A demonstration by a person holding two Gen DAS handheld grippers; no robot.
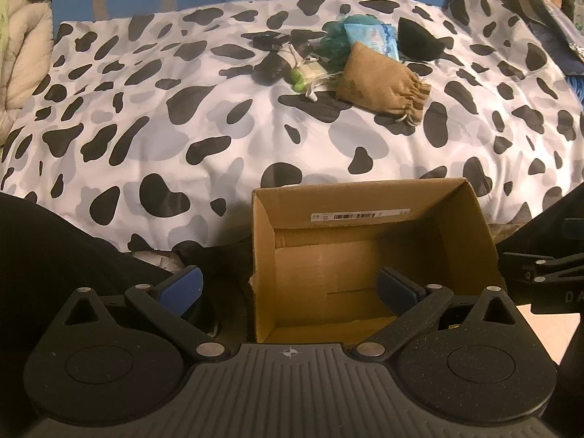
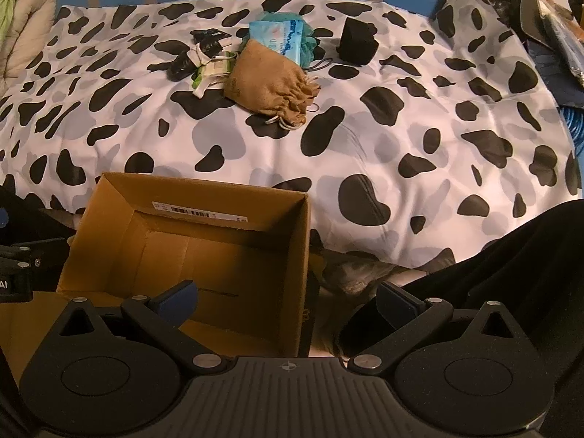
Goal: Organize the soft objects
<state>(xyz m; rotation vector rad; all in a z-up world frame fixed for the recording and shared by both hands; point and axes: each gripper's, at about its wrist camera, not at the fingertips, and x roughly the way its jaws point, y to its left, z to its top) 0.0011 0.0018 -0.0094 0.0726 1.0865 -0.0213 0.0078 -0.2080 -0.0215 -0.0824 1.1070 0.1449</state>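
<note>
On the bed (image 2: 419, 116), the burlap pouch (image 2: 272, 82) looks light and squashy; its bunched neck suits pinching. Both grippers, left gripper (image 1: 292, 286) and right gripper (image 2: 288, 301), are spread, empty.

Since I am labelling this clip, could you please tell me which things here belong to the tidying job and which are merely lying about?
Belongs to the job:
cardboard box
brown drawstring pouch
blue tissue pack
teal bath sponge
black soft block
small tied bundles

Lying about:
cow-print cover
clutter at far right
beige quilt
</note>
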